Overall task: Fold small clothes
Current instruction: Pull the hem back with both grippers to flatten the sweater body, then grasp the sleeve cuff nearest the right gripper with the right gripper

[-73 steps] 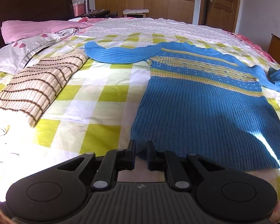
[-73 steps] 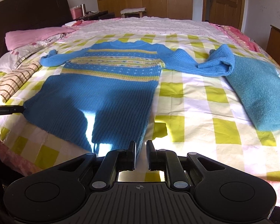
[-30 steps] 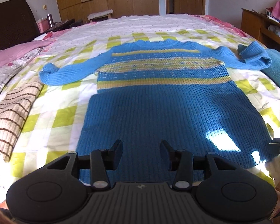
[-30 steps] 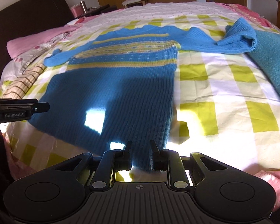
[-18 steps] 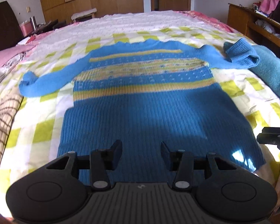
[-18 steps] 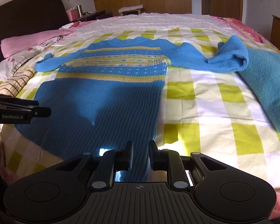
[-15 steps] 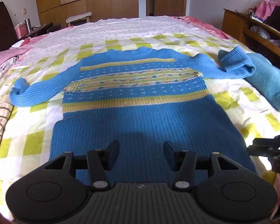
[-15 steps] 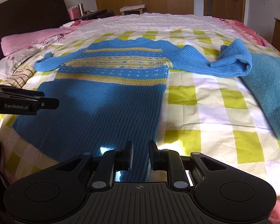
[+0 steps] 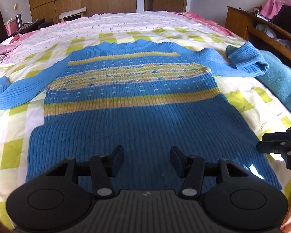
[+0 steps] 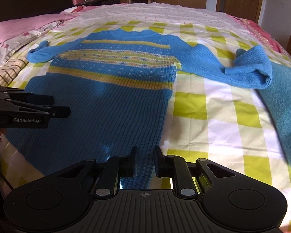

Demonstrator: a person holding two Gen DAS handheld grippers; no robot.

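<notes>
A blue knit sweater with yellow stripes lies flat on the bed, neck away from me; it also shows in the right wrist view. Its left sleeve stretches out, and its right sleeve is folded back on itself. My left gripper is open and empty over the sweater's lower middle. My right gripper has a narrow gap between its jaws and hovers over the hem's right corner, holding nothing that I can see.
The bed has a yellow-green checked sheet. A folded teal cloth lies at the right. A brown striped cloth and pink pillows lie at the left. A wooden cabinet stands beside the bed.
My left gripper has opened wide and swung right, from the hem's left corner to the sweater's middle. My right gripper stays near the right hem corner, its jaws slightly wider.
</notes>
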